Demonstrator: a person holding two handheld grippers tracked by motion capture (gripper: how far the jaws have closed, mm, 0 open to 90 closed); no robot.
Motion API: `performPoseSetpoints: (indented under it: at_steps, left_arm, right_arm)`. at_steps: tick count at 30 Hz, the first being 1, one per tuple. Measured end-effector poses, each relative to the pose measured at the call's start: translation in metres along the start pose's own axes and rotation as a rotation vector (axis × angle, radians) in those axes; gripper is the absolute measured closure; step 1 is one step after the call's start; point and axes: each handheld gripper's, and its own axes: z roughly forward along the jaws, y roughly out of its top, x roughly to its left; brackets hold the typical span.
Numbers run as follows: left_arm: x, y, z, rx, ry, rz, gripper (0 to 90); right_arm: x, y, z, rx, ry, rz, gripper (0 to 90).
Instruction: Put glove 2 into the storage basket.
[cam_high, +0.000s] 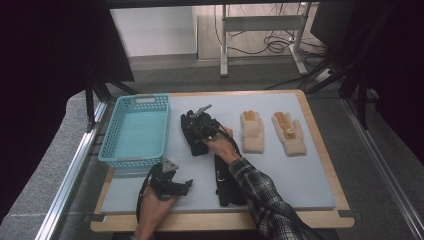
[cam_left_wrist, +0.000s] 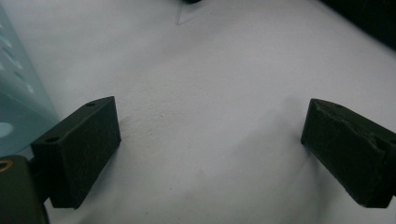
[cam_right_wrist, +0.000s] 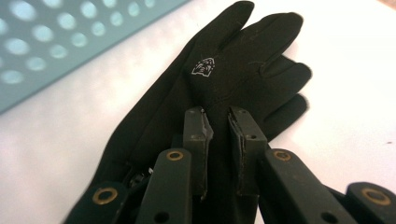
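Observation:
A black glove (cam_high: 198, 147) with a small white logo lies flat on the pale blue mat (cam_high: 300, 180), right of the teal basket (cam_high: 131, 162). My right gripper (cam_high: 199, 126) is down on its back. In the right gripper view its jaws stand almost together, and the right gripper (cam_right_wrist: 219, 115) is pinching a fold of the black glove (cam_right_wrist: 233, 56). A second black glove (cam_high: 227, 189) lies nearer me, partly under the right forearm. My left gripper (cam_high: 181, 186) hovers low over the mat near the front edge. In its own view the left gripper (cam_left_wrist: 210, 112) is wide open with bare mat (cam_left_wrist: 210, 60) between the jaws.
Two cream knitted gloves (cam_high: 252, 132) (cam_high: 289, 134) lie side by side at the right of the mat. The teal basket (cam_right_wrist: 56, 42) has perforated walls, and its corner (cam_left_wrist: 18, 93) stands just left of the left gripper. Wooden table edges frame the mat.

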Motion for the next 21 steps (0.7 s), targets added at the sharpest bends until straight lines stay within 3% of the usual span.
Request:
performPoseSetpoints:
  at_steps: [9, 21]
  left_arm:
    - [0.0, 0.0, 0.0, 0.001, 0.001, 0.003, 4.8]
    - [0.0, 0.0, 0.0, 0.0, 0.001, 0.003, 4.8]
  right_arm:
    - [0.007, 0.004, -0.044, -0.062, 0.034, -0.007, 76.5]
    - [0.008, -0.019, -0.091, -0.085, 0.049, 0.005, 75.8]
